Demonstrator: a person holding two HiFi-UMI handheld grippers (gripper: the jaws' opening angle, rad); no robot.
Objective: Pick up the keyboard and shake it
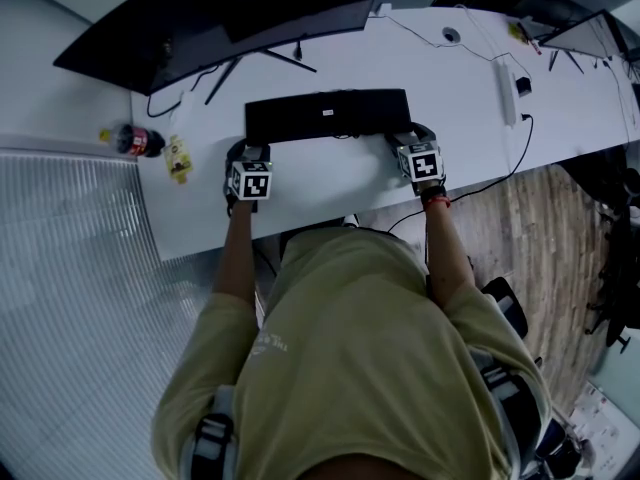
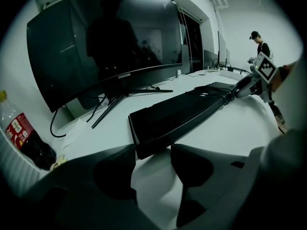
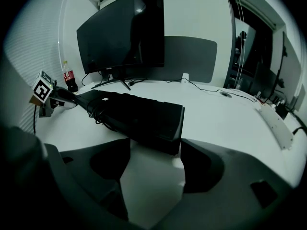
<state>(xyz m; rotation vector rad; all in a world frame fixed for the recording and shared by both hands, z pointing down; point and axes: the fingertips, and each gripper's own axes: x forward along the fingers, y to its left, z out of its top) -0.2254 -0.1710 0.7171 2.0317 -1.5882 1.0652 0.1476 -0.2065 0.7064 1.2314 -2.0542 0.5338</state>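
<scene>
The black keyboard [image 1: 328, 114] lies lengthwise across the white desk [image 1: 330, 183], showing a smooth face with a small white label; a coiled cable hangs at its near edge. My left gripper [image 1: 250, 150] is shut on its near left corner [image 2: 144, 143], the tips of the gripper [image 2: 153, 150] lying against both sides. My right gripper [image 1: 405, 140] pinches the near right corner [image 3: 168, 138] the same way, as the right gripper view [image 3: 156, 145] shows. A shadow sits under the near edge; I cannot tell whether the keyboard is clear of the desk.
A wide dark monitor [image 1: 200, 18] stands behind the keyboard on thin legs. A cola bottle [image 1: 135, 140] and a yellow wrapper [image 1: 178, 158] lie at the desk's left end. A white power strip [image 1: 507, 93] and cables run at the right. The desk's near edge is just behind my hands.
</scene>
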